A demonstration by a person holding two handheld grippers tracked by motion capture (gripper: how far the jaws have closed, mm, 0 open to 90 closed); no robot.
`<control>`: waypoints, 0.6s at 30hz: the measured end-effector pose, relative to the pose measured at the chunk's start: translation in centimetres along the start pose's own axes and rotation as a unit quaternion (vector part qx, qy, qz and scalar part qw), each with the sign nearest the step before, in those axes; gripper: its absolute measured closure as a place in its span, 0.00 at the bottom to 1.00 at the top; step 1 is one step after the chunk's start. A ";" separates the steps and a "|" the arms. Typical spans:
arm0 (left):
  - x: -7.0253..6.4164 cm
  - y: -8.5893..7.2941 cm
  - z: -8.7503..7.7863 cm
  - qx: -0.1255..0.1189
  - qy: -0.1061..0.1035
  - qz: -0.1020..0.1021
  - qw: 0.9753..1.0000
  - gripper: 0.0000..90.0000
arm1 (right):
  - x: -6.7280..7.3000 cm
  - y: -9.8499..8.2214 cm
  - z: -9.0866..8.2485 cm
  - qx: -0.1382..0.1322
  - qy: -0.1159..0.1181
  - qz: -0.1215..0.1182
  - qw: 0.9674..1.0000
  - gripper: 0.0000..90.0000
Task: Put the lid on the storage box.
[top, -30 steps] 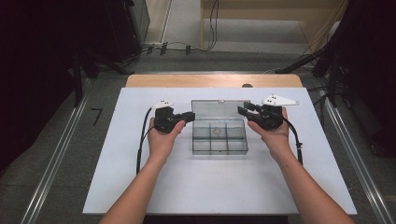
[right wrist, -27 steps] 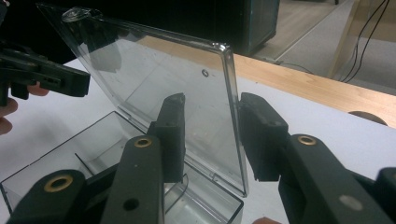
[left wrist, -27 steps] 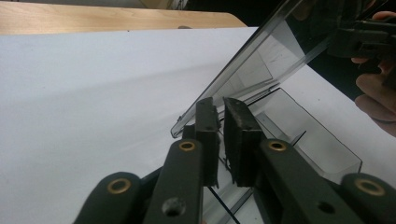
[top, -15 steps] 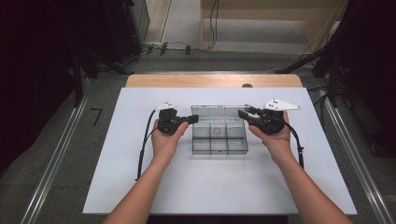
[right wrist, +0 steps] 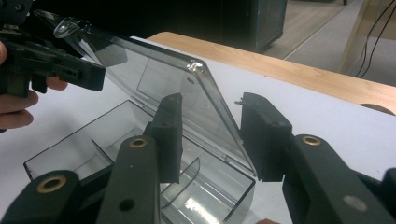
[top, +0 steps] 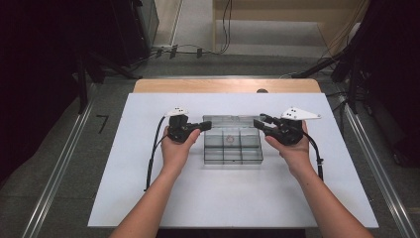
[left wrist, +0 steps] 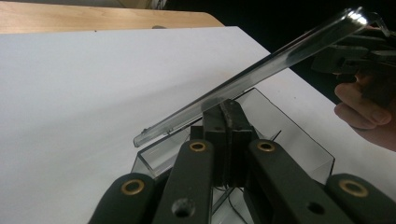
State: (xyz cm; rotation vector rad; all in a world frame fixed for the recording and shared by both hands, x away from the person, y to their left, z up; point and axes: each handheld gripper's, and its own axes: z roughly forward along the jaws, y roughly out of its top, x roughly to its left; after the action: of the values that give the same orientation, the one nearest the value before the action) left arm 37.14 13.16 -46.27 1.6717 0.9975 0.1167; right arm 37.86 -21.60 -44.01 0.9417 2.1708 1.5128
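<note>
Looking down from the high view, a clear plastic compartment box [top: 233,146] sits at the middle of the frame on a white tabletop board [top: 148,198], with the left gripper [top: 199,126] at its left end and the right gripper [top: 257,122] at its right end, each held in a bare hand. The box's transparent hinged lid [top: 230,120] stands raised toward the upper side of the frame, and a small reddish ring [top: 229,140] lies in one of the middle compartments. In the left gripper view, the jaws at lower centre are pressed fully together and sit at the near wall of the box [left wrist: 280,140]; whether they pinch that wall or only rest against it I cannot tell. The lid [left wrist: 261,70] slants from lower left to upper right above them, and the other gripper [left wrist: 355,56] meets its far corner at upper right. In the right gripper view, the jaws stand partly apart on either side of the lid's edge [right wrist: 205,98] without visibly pressing on it, so they hold nothing. By my judgement the opening is well under way: the lid is lifted off the base but not yet folded fully back, and the box still needs steadying.
</note>
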 end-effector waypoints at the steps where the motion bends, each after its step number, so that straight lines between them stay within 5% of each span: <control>1: 0.0 0.0 0.0 0.000 0.000 0.000 1.000 1.00 | 0.0 0.0 -0.1 0.000 0.002 0.001 1.000 0.63; 12: 0.0 0.0 0.0 0.000 -0.008 -0.002 1.000 1.00 | -0.6 -0.8 -0.8 0.008 0.013 0.023 1.000 0.54; 18: -0.1 0.0 -0.1 0.001 -0.010 0.000 1.000 1.00 | -0.9 -1.6 -0.8 0.024 -0.010 0.036 0.999 0.58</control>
State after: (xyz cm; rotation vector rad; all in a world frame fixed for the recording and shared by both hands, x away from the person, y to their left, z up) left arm 37.07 13.19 -46.20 1.6713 0.9823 0.0989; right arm 37.52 -23.11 -45.27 1.0568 2.1907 1.4831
